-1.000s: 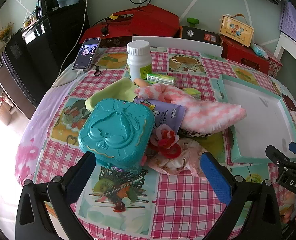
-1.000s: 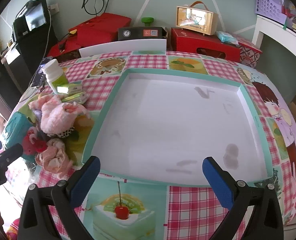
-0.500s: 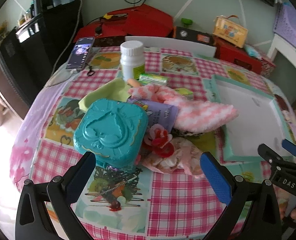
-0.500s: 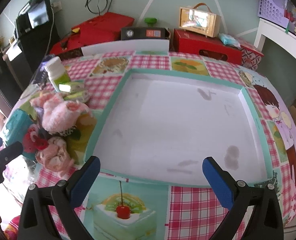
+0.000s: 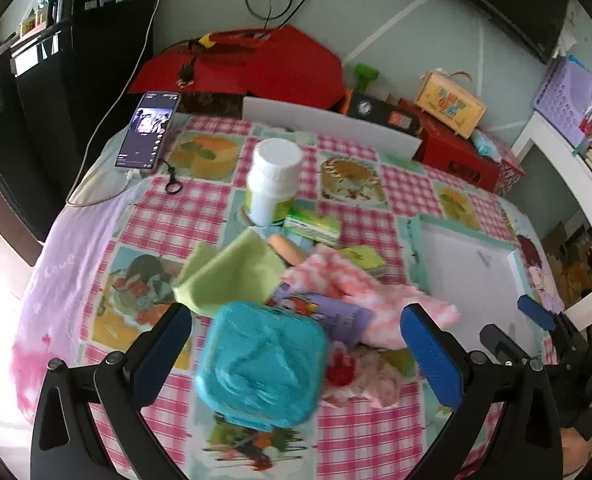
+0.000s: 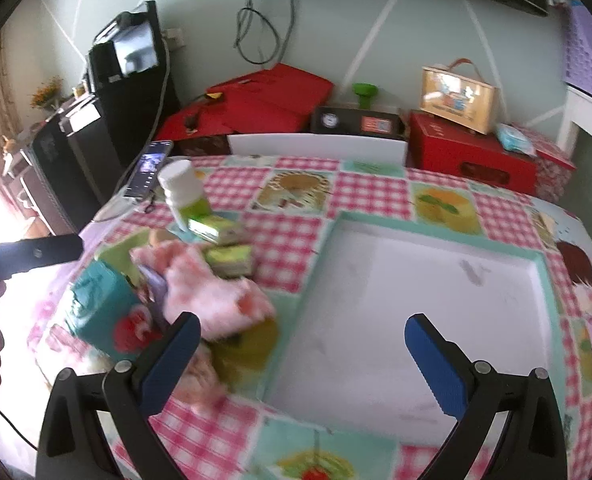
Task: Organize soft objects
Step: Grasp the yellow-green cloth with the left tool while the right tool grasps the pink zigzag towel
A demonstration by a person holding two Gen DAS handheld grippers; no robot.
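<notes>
A pile sits on the checked tablecloth: a pink-and-white fluffy cloth, a green cloth, a pale pink crumpled fabric with a red flower piece beside it, and a purple packet. A teal plastic case lies at the pile's near side. My left gripper stands open above the teal case, holding nothing. My right gripper is open over the near left edge of the white tray, which has a teal rim.
A white bottle and small green boxes stand behind the pile. A phone with a cable lies at the far left edge. Red boxes and a white board line the back.
Both grippers have risen and tilted, so the views now take in more of the room. The right view has swung left toward the pile. The objects have not moved.
</notes>
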